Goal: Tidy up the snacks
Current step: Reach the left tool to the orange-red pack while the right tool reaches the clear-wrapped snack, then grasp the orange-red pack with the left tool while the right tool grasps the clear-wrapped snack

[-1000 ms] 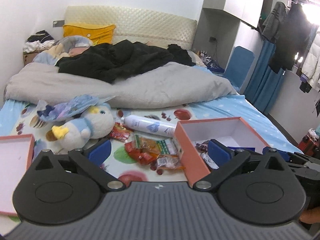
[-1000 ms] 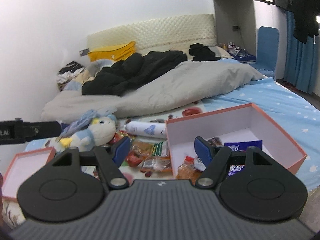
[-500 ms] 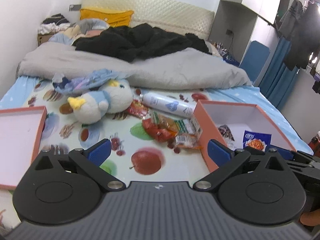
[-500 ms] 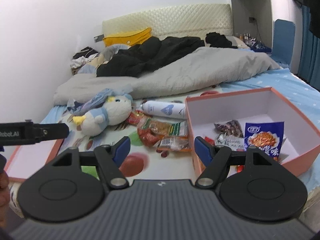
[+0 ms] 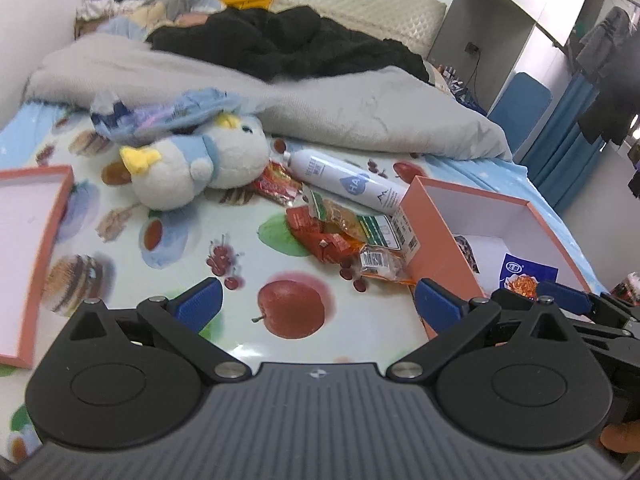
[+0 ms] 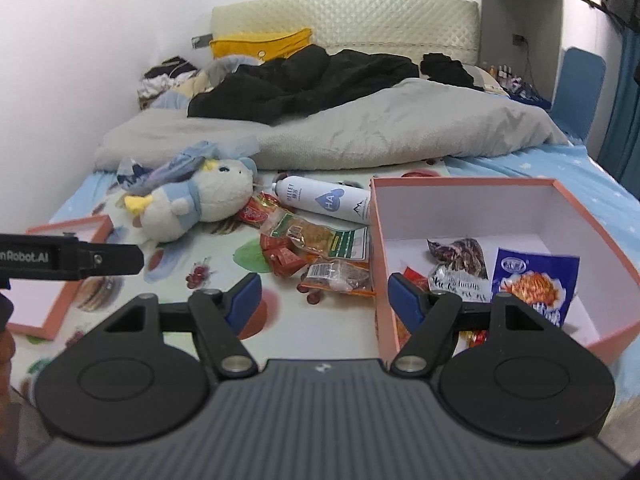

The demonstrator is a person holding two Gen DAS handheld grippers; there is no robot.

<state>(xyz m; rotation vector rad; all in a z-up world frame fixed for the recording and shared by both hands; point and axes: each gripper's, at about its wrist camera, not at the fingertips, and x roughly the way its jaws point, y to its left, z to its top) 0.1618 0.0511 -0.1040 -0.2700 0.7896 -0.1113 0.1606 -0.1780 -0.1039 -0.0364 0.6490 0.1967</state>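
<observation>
A: Snacks [image 6: 316, 252] lie heaped on a fruit-print bedsheet [image 5: 240, 248], pressed up against the outer wall of an open pink box [image 6: 464, 208], with a white spray bottle [image 6: 324, 199] resting just behind the pile.

B: Why that spot?

A: Likely a staging heap: the box sits touching it, so each packet needs only a short hop over the rim. Several packets, among them a blue noodle bag [image 6: 534, 280], already lie inside.

B: And the grippers?

A: The left gripper [image 5: 318, 300] hangs over the sheet in front of the pile, fingers spread wide, nothing between them. The right gripper [image 6: 324, 298] straddles the box's near wall, fingers likewise apart and empty.

B: The lid [image 5: 30, 248]?

A: Set well off to the left, beyond a plush penguin [image 5: 200, 168], presumably to keep the box mouth free.
</observation>
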